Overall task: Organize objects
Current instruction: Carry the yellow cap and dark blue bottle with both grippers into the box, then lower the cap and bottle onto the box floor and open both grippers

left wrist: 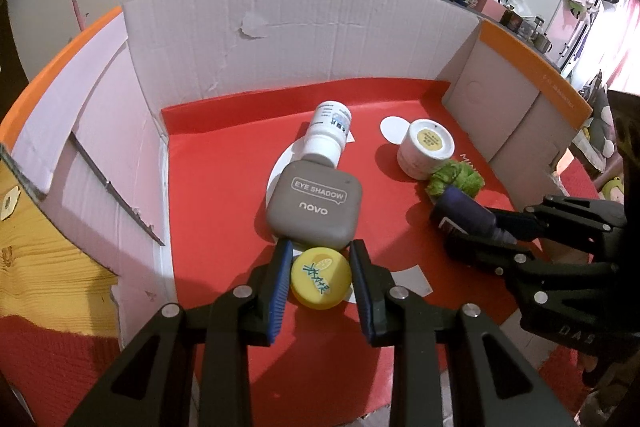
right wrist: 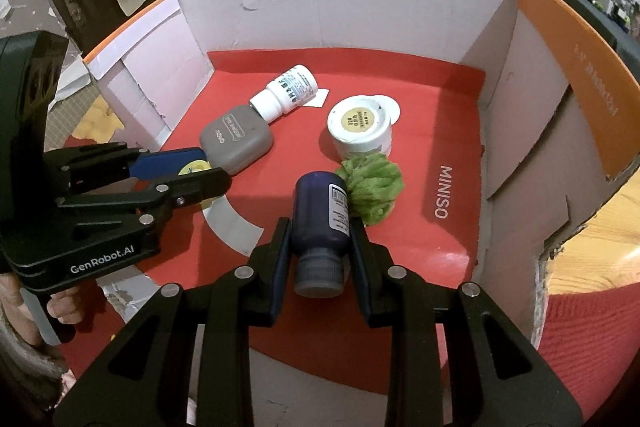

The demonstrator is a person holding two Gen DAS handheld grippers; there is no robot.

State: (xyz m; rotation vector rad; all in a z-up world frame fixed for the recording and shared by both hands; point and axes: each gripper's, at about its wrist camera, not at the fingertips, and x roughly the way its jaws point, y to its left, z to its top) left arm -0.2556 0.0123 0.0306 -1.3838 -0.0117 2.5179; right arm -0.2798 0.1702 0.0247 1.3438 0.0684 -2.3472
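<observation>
The round yellow plastic lid [left wrist: 319, 277] with a green drawing sits between the blue pads of the left hand-held gripper [left wrist: 320, 259], which is closed narrow on its two sides. The lid is low over the red paper floor [left wrist: 216, 187] of the open cardboard box [left wrist: 192, 39] and touches the near edge of the grey square eye shadow case [left wrist: 314, 205]. Behind the case a white plastic medicine bottle [left wrist: 328, 133] lies on its side, with its cap against the case.

The right hand-held gripper [right wrist: 320, 239] is closed narrow on the dark blue plastic bottle [right wrist: 320, 219], which lies with its grey cap toward the camera. The far end of the bottle touches the green fluffy scrunchie [right wrist: 372, 189]. Just behind the scrunchie stands a white round jar [right wrist: 360, 131] with a beige label on top. The box walls are pale, with orange flaps [right wrist: 576, 67] on both sides.
</observation>
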